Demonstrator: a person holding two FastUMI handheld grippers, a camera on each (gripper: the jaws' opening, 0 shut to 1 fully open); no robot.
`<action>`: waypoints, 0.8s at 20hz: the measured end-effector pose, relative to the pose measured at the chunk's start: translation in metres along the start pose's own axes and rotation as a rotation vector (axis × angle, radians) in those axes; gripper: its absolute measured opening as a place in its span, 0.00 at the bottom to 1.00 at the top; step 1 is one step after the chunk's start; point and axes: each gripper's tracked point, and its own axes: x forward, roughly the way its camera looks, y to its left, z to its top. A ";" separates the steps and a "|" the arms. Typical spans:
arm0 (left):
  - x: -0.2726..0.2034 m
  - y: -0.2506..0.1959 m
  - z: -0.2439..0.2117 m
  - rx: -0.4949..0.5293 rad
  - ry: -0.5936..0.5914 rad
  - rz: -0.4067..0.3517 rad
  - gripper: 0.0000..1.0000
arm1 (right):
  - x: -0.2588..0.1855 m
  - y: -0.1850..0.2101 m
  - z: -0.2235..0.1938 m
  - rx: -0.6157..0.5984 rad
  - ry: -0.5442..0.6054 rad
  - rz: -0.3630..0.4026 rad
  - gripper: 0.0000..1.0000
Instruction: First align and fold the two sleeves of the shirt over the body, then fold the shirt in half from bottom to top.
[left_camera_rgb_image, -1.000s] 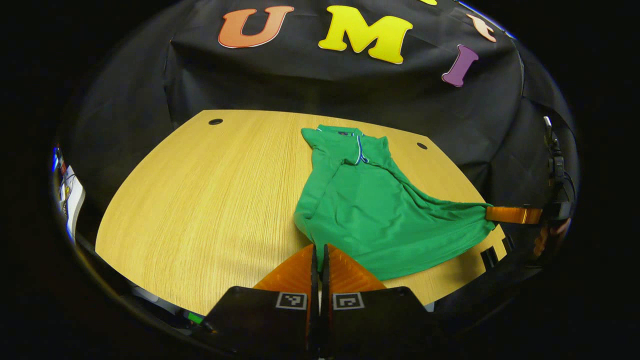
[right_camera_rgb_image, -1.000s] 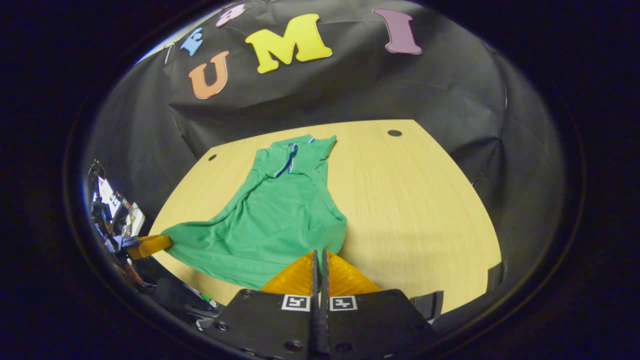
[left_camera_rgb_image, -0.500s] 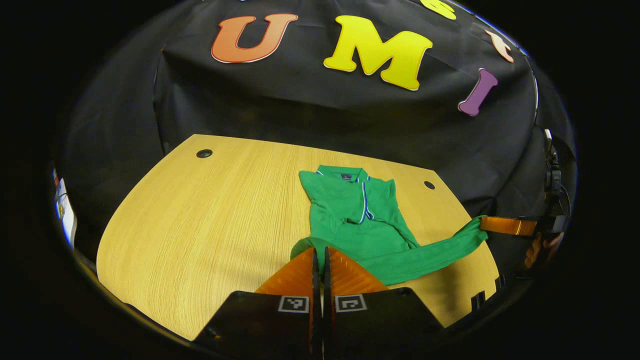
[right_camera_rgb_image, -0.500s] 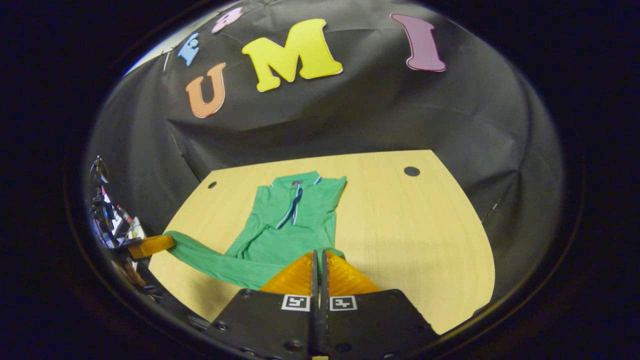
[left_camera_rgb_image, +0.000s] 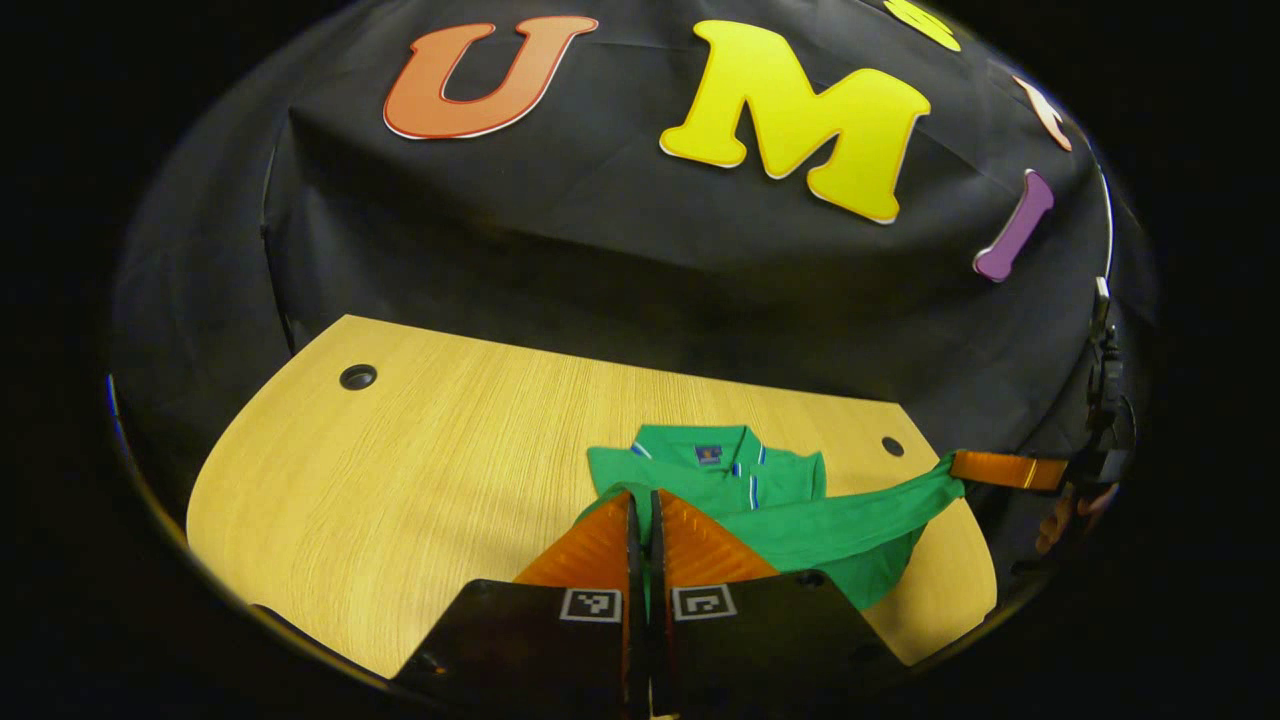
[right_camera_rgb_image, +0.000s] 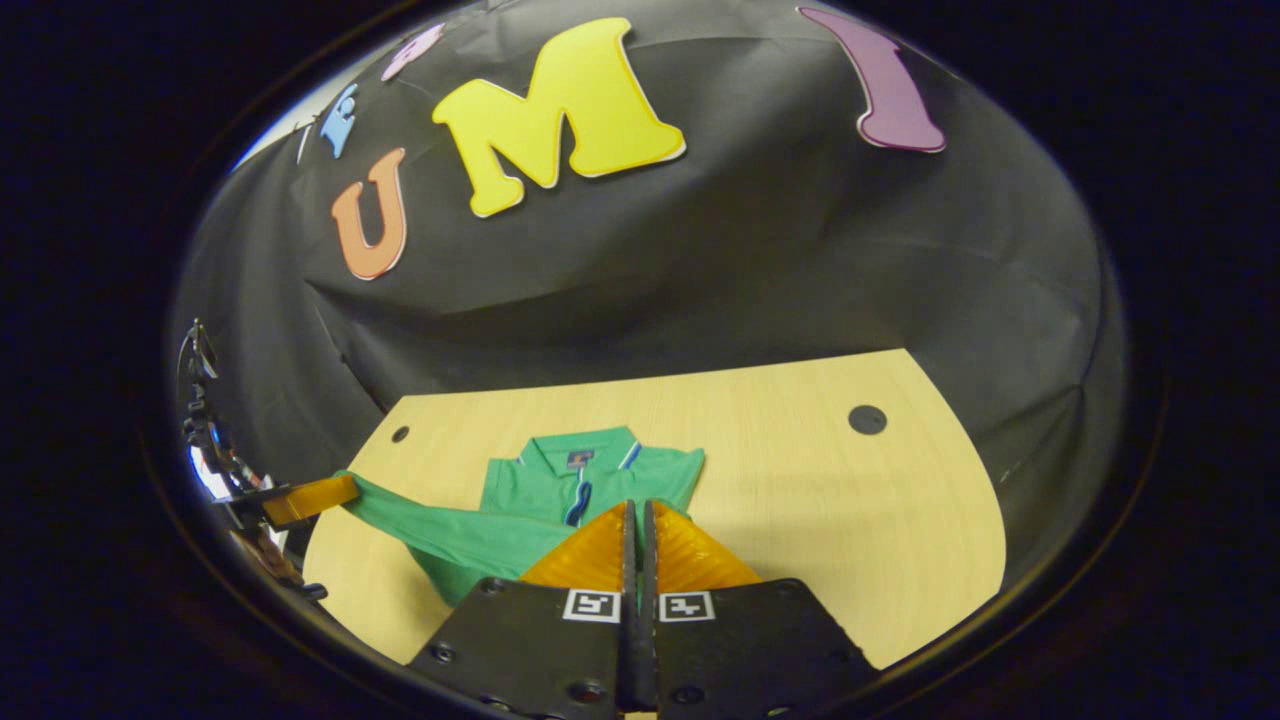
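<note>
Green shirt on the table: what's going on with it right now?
A person holds a gripper in each hand, and both are clamped on the bottom hem of the green shirt. The left gripper and right gripper hold the hem lifted above the wooden table, stretched between them, near the collar. The bottom-to-top fold is under way, not yet laid down.

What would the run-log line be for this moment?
step: bottom-to-top fold | left gripper: shut on green polo shirt hem | right gripper: shut on hem | hem lifted toward collar | light wooden table

Green shirt (left_camera_rgb_image: 800, 520) — collar flat on the table, hem lifted taut above it.
</note>
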 end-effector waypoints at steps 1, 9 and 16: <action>0.012 0.002 0.007 -0.013 -0.001 0.002 0.06 | 0.014 0.000 0.011 0.007 -0.002 0.004 0.01; 0.088 0.013 0.057 -0.027 -0.040 0.023 0.06 | 0.085 0.002 0.066 -0.032 -0.050 0.017 0.00; 0.133 0.056 0.011 0.008 0.017 0.175 0.13 | 0.139 -0.029 0.014 -0.139 0.018 -0.051 0.06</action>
